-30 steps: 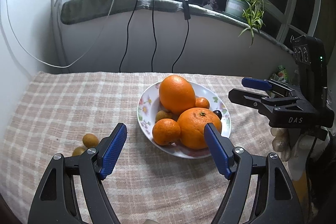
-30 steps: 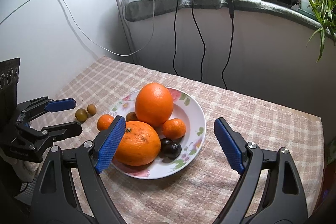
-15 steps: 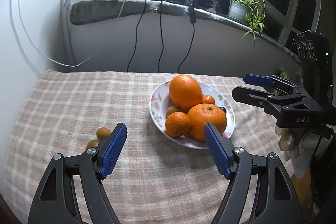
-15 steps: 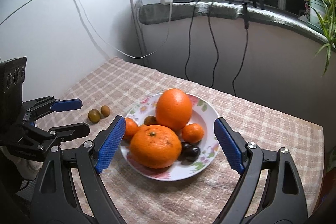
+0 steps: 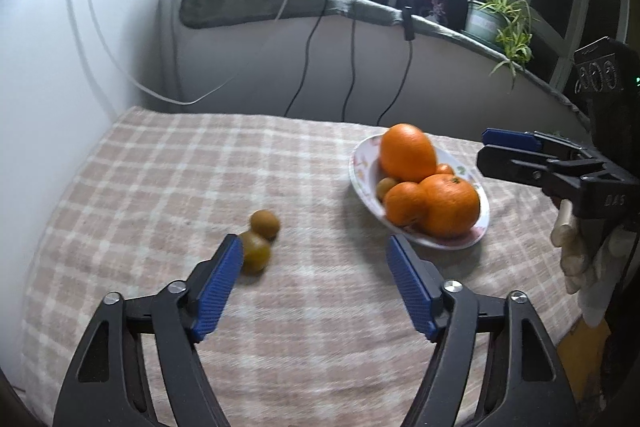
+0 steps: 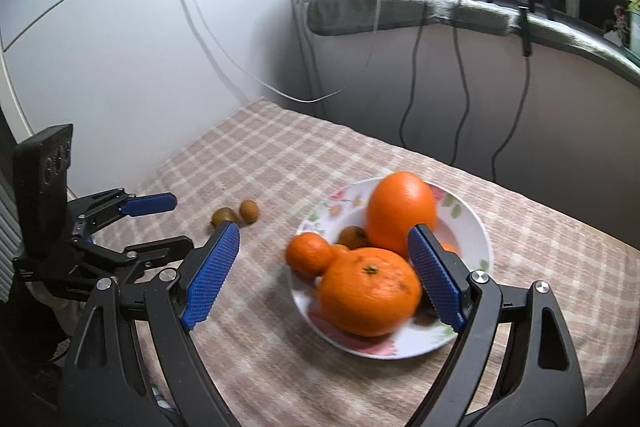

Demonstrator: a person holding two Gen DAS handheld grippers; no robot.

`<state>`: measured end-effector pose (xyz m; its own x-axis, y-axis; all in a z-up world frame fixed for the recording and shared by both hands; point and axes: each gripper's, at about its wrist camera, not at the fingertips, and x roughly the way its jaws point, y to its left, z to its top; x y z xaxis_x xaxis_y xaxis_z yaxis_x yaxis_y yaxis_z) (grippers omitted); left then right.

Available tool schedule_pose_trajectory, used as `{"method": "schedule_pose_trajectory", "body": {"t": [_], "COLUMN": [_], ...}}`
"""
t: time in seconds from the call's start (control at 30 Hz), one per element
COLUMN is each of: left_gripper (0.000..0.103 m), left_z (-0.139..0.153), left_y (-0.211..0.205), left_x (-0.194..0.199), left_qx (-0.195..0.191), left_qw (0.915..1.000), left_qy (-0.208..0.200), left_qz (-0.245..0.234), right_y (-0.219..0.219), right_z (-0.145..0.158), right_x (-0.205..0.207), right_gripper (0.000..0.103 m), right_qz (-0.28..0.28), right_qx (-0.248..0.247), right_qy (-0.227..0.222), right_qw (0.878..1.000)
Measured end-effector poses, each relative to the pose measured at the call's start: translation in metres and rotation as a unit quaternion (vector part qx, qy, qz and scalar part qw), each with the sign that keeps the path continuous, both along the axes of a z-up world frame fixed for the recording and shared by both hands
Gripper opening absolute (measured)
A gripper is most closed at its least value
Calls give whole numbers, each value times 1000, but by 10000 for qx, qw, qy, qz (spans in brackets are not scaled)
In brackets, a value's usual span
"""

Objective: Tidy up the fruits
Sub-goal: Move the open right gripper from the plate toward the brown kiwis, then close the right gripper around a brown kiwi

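A flowered white plate (image 5: pixel 360 163) (image 6: pixel 476 227) holds several oranges, among them a tall one (image 5: pixel 407 151) (image 6: pixel 400 211) and a big flat one (image 5: pixel 450 205) (image 6: pixel 370 291), plus smaller fruit. Two small brown kiwis (image 5: pixel 260 235) (image 6: pixel 236 214) lie on the checked cloth left of the plate. My left gripper (image 5: pixel 316 283) is open and empty, its left pad close beside the nearer kiwi (image 5: pixel 256 251). My right gripper (image 6: pixel 324 267) is open and empty, hovering over the plate's near side. Each gripper shows in the other view, the right (image 5: pixel 520 157) and the left (image 6: pixel 156 223).
The table (image 5: pixel 180 167) ends at a white wall on the left and a low wall with a sill at the back. Cables hang down the back wall (image 5: pixel 352 67). A potted plant (image 5: pixel 496 19) and a bright lamp stand on the sill.
My left gripper has swung left, off the plate and toward the two kiwis. My right gripper has turned left and moved closer to the plate. Both stayed open.
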<state>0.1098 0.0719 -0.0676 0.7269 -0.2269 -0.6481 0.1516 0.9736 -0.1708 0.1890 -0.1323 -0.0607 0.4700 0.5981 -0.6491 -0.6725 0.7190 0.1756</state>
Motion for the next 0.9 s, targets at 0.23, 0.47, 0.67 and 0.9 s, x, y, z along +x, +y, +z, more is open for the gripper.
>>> {"method": "schedule_pose_trajectory", "body": {"t": [0.23,0.47,0.67,0.9], "left_gripper": [56,49,45,39], "left_z": [-13,-22,-29,-36], "left_y": [17,27,30,32], "left_x": [-1,2,10,18], "left_qx": [-21,-111,-84,-39], "left_qw": [9998,9994,9991,9987], "left_qy": [182,306,395,493], "left_qz": [88,104,91,107], "right_y": [34,69,94,121], "right_z": [-3,-10,-20,-40], "right_x": [-2,2,17,39], "right_gripper": [88,80,69,51], "right_qz": [374,747,930,943], "right_qx": [-68,-179,-230,-419], "right_qy": [55,283,805,1449], "right_qw": [9993,9966,9921,9840]}}
